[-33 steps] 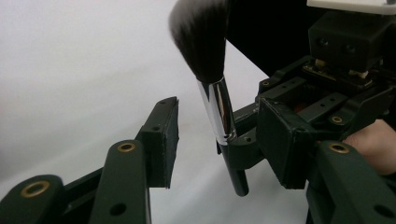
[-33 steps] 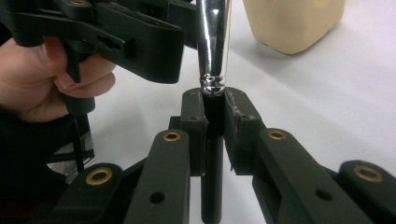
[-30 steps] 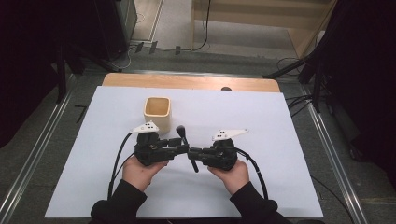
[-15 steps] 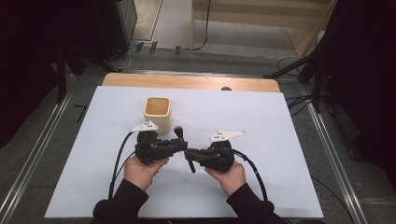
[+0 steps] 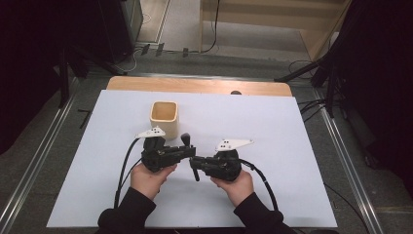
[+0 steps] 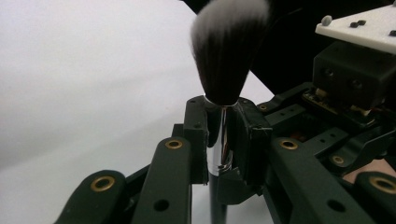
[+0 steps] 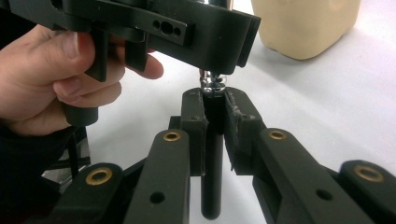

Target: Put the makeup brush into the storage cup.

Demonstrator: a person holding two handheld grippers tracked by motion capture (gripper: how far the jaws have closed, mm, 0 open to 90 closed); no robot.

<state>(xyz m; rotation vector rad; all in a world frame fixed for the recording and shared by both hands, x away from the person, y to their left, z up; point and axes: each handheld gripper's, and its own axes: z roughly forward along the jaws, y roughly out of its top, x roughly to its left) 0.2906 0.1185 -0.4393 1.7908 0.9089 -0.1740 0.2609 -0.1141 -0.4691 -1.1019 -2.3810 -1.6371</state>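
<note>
Both grippers have shifted slightly toward the lower centre of the high view, carrying the makeup brush point(image 5: 190, 156) between them. The left gripper point(image 6: 223, 140) pinches its silver ferrule; the right gripper point(image 7: 215, 121) pinches the black handle just below. To hand over cleanly, one clamp should probably stay firm until the other lets go, with the brush kept upright. Upper left of them, the beige cup point(image 5: 164, 119) looks empty.
</note>
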